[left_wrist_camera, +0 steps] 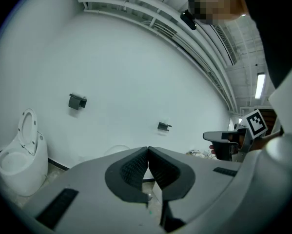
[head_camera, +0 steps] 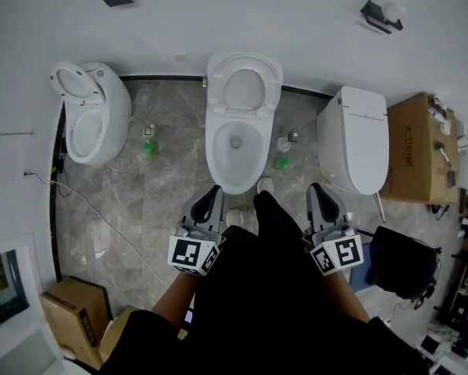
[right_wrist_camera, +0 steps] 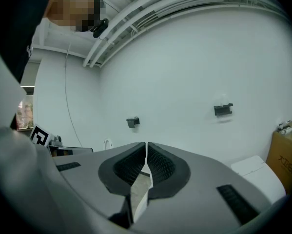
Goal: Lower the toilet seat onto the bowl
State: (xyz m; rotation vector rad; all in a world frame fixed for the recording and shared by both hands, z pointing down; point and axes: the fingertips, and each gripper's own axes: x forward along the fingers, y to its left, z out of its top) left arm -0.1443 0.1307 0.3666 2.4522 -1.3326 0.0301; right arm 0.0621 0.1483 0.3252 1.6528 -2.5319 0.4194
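The middle toilet stands straight ahead with its white seat [head_camera: 244,91] raised against the wall and its bowl [head_camera: 235,153] uncovered. My left gripper [head_camera: 211,199] hangs shut and empty just short of the bowl's front left. My right gripper [head_camera: 319,195] is also shut and empty, off the bowl's front right. In the left gripper view the left gripper [left_wrist_camera: 148,150] points at the white wall, jaws touching. The right gripper [right_wrist_camera: 146,145] in its own view likewise shows closed jaws with nothing between them.
A second toilet [head_camera: 91,114] with its seat up stands at the left. A closed-lid toilet [head_camera: 359,137] stands at the right, next to a cardboard box [head_camera: 418,148]. Another box [head_camera: 71,309] sits at lower left. A cable [head_camera: 101,219] trails across the marble floor. Small green items [head_camera: 150,148] lie between the toilets.
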